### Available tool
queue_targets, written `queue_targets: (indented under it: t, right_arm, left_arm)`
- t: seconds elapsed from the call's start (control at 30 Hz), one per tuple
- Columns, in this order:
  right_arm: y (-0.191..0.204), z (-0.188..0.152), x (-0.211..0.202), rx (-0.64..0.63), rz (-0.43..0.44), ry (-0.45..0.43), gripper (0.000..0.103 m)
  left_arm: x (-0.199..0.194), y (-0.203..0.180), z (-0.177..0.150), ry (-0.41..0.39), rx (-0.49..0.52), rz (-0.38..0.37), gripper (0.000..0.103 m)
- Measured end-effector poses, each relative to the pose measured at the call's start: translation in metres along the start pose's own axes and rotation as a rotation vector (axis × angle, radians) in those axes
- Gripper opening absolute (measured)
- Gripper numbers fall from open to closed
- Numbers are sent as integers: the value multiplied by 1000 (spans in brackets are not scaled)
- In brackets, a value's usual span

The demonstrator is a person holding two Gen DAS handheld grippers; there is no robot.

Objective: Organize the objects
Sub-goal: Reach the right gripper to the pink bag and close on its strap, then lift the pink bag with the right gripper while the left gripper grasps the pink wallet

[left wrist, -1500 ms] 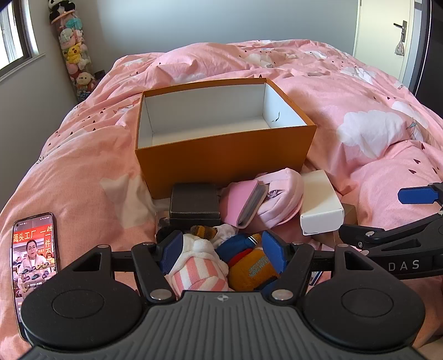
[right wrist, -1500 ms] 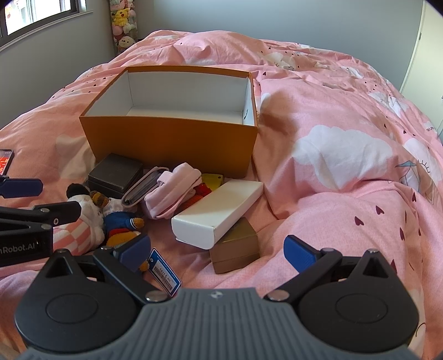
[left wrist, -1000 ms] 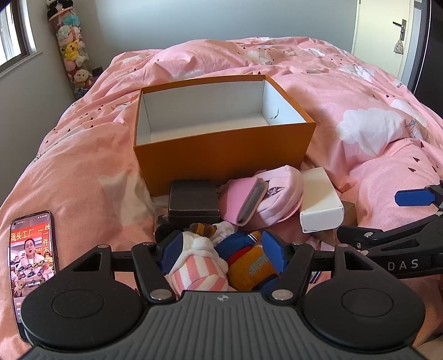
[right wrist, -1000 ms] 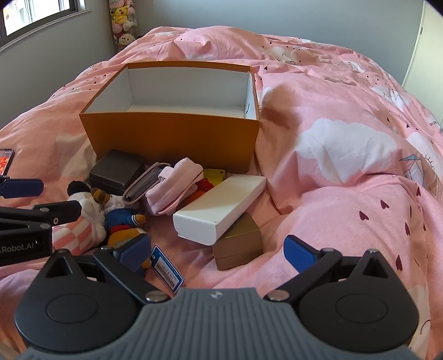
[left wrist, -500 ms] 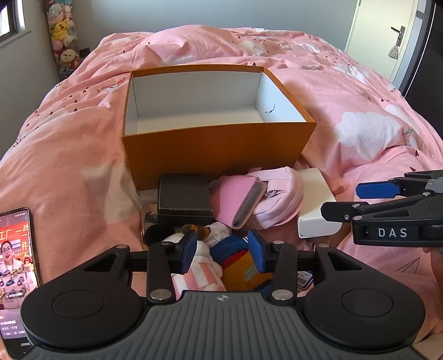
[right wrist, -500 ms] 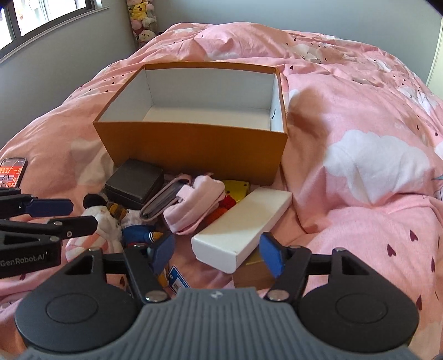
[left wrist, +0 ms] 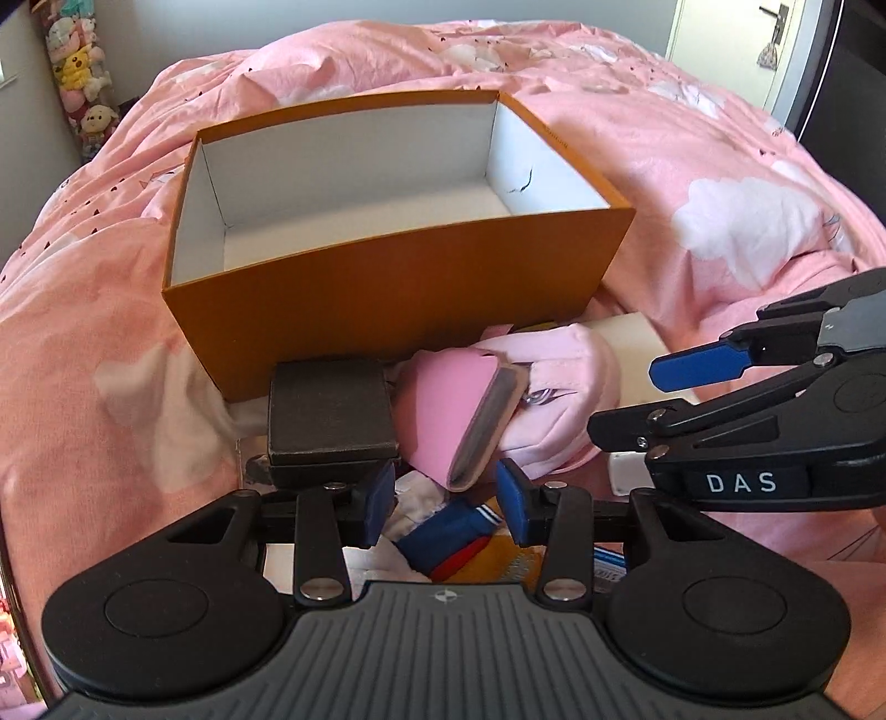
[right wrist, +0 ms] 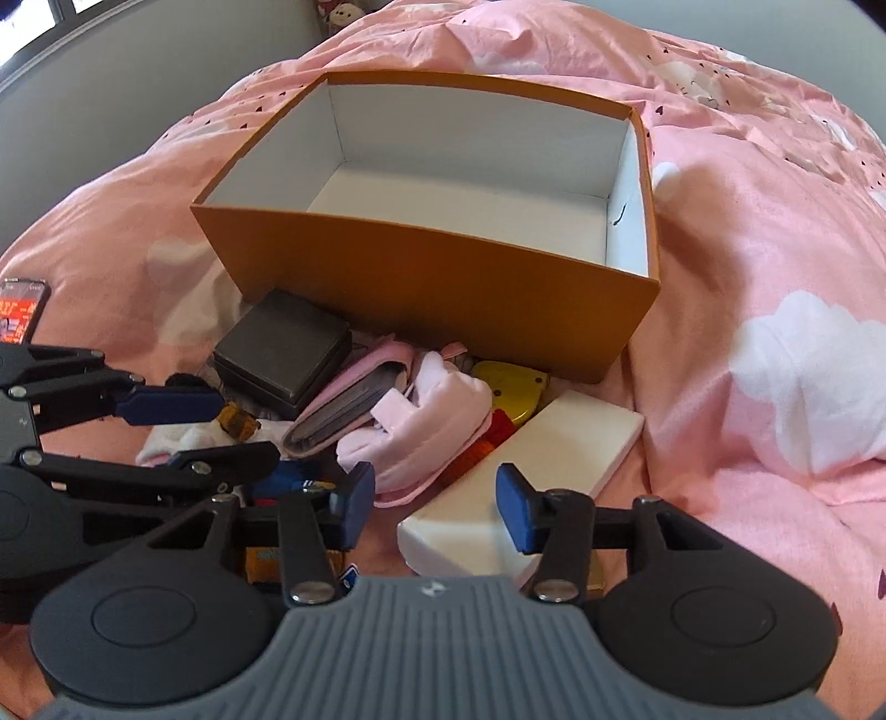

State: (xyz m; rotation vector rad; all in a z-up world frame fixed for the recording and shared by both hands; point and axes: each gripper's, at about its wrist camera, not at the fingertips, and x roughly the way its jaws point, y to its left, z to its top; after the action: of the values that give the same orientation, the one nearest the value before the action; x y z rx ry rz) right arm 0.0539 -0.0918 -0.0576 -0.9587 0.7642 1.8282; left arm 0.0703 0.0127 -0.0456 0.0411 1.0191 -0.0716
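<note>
An empty orange box (left wrist: 398, 288) with a white inside sits on the pink bed; it also shows in the right wrist view (right wrist: 443, 277). In front of it lie a black box (left wrist: 329, 412), a pink wallet (left wrist: 462, 423), a pink pouch (left wrist: 559, 399), a white box (right wrist: 526, 471) and plush toys (left wrist: 454, 537). My left gripper (left wrist: 446, 509) is open, low over the plush toys, holding nothing. My right gripper (right wrist: 434, 512) is open, its fingers on either side of the white box's near end, not closed on it.
A phone (right wrist: 19, 315) with a lit screen lies on the duvet at the left. A yellow item (right wrist: 509, 387) lies between pouch and white box. A plush stack (left wrist: 75, 83) stands in the far left corner. A door (left wrist: 725, 50) is far right.
Both grippers moved forward and closer to the pile and box. The left jaws narrowed, then stayed part open. The right jaws narrowed and came over the white box's end.
</note>
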Motion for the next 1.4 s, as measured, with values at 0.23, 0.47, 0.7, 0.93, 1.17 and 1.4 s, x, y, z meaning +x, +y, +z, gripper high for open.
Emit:
queue_targets:
  t: [0.23, 0.47, 0.7, 0.93, 1.17, 1.4]
  right_arm:
    - [-4, 11, 21, 20, 92, 54, 24]
    - [11, 30, 21, -22, 161, -19, 16]
    - [26, 47, 31, -41, 196, -63, 14]
    - [14, 48, 32, -1, 186, -66, 21]
    - [-16, 46, 21, 82, 151, -99, 37]
    - [-37, 43, 37, 19, 84, -61, 37]
  left_arm:
    - [8, 5, 2, 18, 2, -13, 52]
    - [9, 6, 6, 1, -3, -28, 53]
    - [18, 12, 15, -14, -69, -39, 57]
    - [27, 2, 28, -69, -41, -11, 57]
    - [28, 12, 33, -88, -81, 10, 48]
    - [30, 16, 37, -86, -93, 13, 46]
